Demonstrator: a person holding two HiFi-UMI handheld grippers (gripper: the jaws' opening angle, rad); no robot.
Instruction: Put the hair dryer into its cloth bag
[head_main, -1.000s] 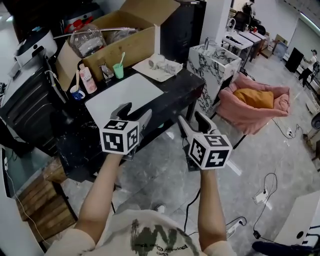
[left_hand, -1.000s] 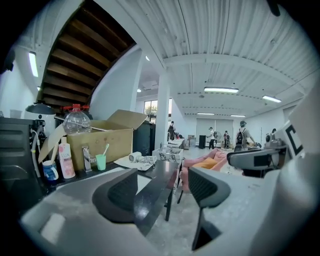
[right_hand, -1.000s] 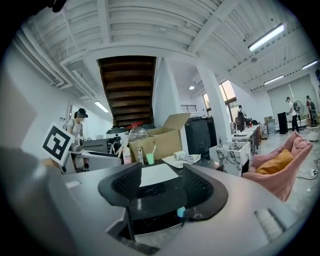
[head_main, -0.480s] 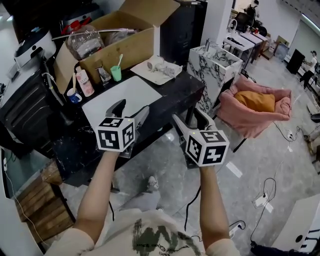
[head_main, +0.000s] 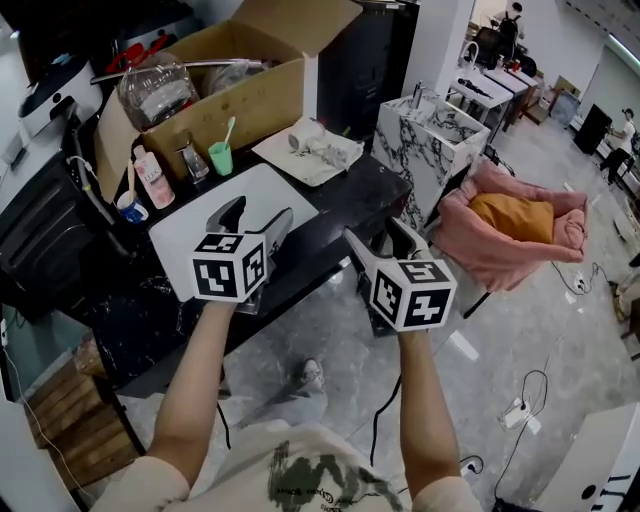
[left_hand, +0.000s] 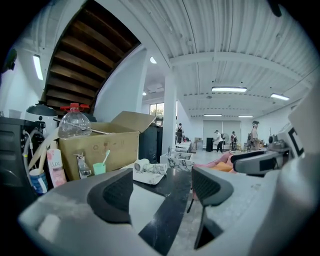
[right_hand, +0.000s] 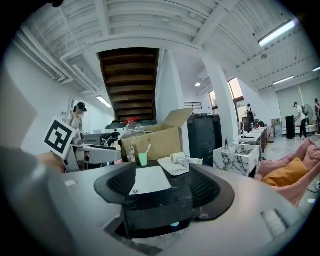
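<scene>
Filling the left of the head view, the black table (head_main: 345, 195) held everything the job called for, and the person stood short of its near edge, so both arms reached out toward it over the floor. A big cardboard box (head_main: 250, 95) sat at the back of the table with its flaps up, probably parked there as storage, away from the working side. A white sheet (head_main: 250, 185) lay flat at the front, seemingly as a clean spot to work on. To its right, near the far corner, the pale cloth bag (head_main: 328, 162) lay limp and spread out rather than held open, so by my reading its mouth would need lifting before anything could go in. The left gripper (head_main: 258, 212) and the right gripper (head_main: 375, 233) were held side by side, nearly level and pointing at the table. The jaws of both had just been opening and stood wide apart with nothing between them, which suited an approach to grasp. What looked like the hair dryer (head_main: 303, 135), small and whitish, rested on top of the bag toward its back edge, not inside it, well apart from both grippers. The task looked not yet begun. A green cup (head_main: 220, 157) stood by the box, out of the way.
</scene>
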